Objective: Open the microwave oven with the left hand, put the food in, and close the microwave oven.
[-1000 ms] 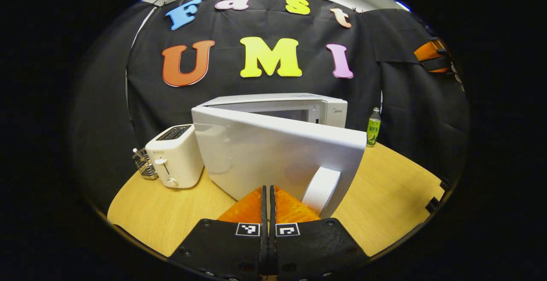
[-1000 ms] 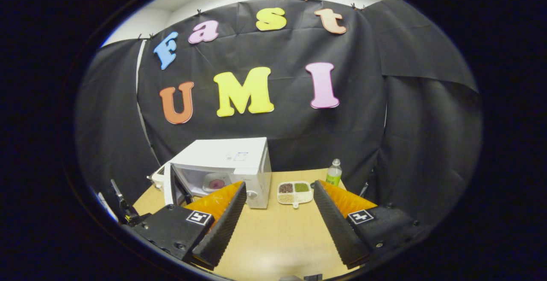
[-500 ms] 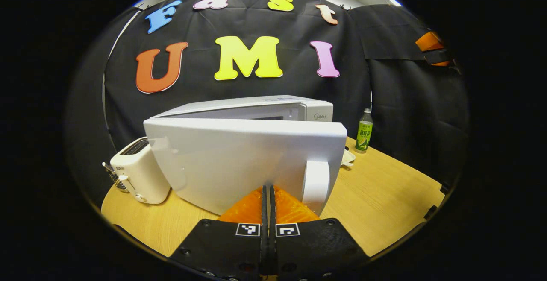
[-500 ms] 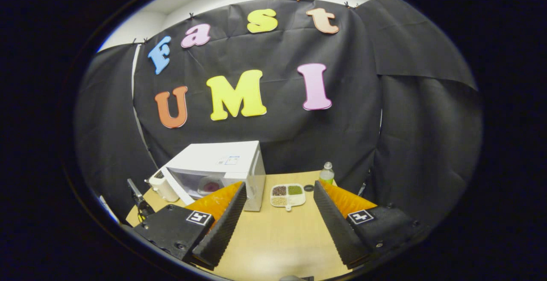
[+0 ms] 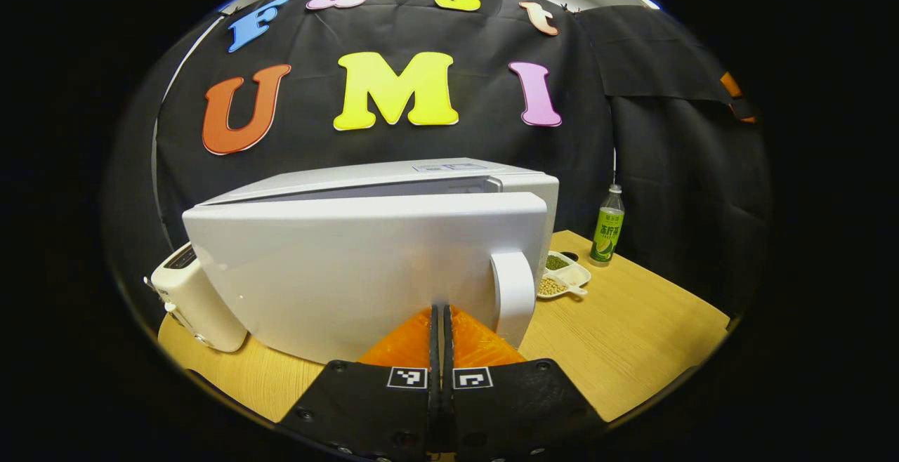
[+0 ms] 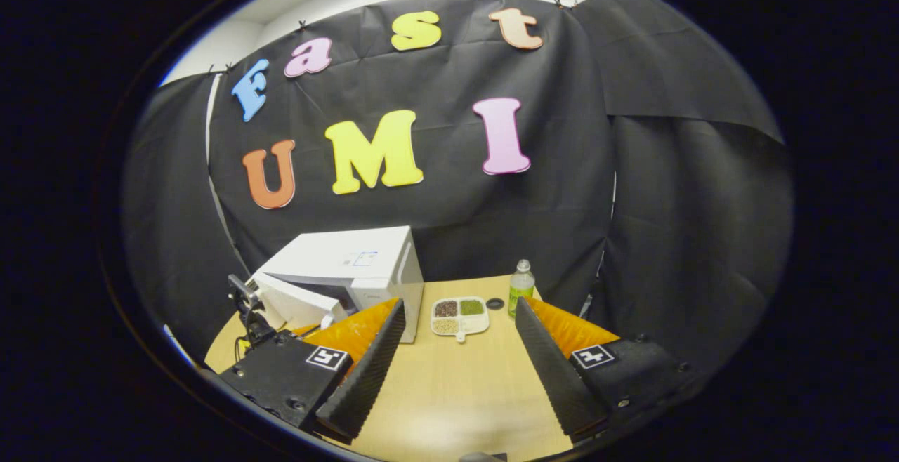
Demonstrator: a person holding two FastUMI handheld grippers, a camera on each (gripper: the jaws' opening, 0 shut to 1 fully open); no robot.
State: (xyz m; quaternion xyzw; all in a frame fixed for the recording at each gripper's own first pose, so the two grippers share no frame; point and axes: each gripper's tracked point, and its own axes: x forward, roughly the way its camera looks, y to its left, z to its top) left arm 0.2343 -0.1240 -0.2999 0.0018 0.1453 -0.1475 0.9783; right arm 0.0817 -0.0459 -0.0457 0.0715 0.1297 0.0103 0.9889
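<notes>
Now, I see the wooden table [image 6: 449, 392] carrying the white microwave oven [image 5: 520, 188]. Its door [image 5: 351, 272] stands nearly shut, a narrow gap at the handle [image 5: 513, 293] side. My left gripper [image 5: 441, 321] has its fingers pressed together, tips against the door face, holding nothing. My right gripper [image 6: 456, 335] hangs wide apart, empty, over the table. A divided tray of grains [image 6: 460, 314] sits beside the oven, a green bottle [image 6: 520, 286] near it. A toaster [image 5: 189, 300] stands left.

A white toaster [image 5: 186, 297] stands at the lower left of the left gripper view on the wooden table [image 5: 632, 335]. At right centre a green-labelled bottle [image 5: 607, 226] stands upright, with a divided dish of grains [image 5: 562, 278] just left of it.
</notes>
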